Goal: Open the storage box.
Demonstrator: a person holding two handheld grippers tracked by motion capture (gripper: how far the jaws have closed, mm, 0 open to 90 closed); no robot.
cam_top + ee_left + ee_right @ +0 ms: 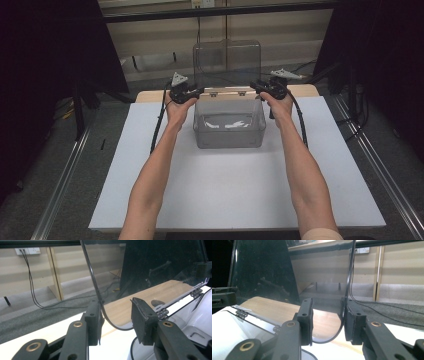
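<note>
A clear plastic box stands on the white board at the far middle, with white pieces lying in its bottom. Its hinged clear lid stands upright at the back. My left gripper is at the lid's lower left corner. In the left gripper view my left gripper is open, and the lid's edge runs between the jaws, close to one pad. My right gripper is at the lower right corner. It is also open, straddling the lid's other edge. Small metal hinges join lid and box.
The white board covers a wooden tabletop and is bare in front of the box. Dark curtains hang on both sides. Metal rails run along the floor. Cables drop from a wall socket behind.
</note>
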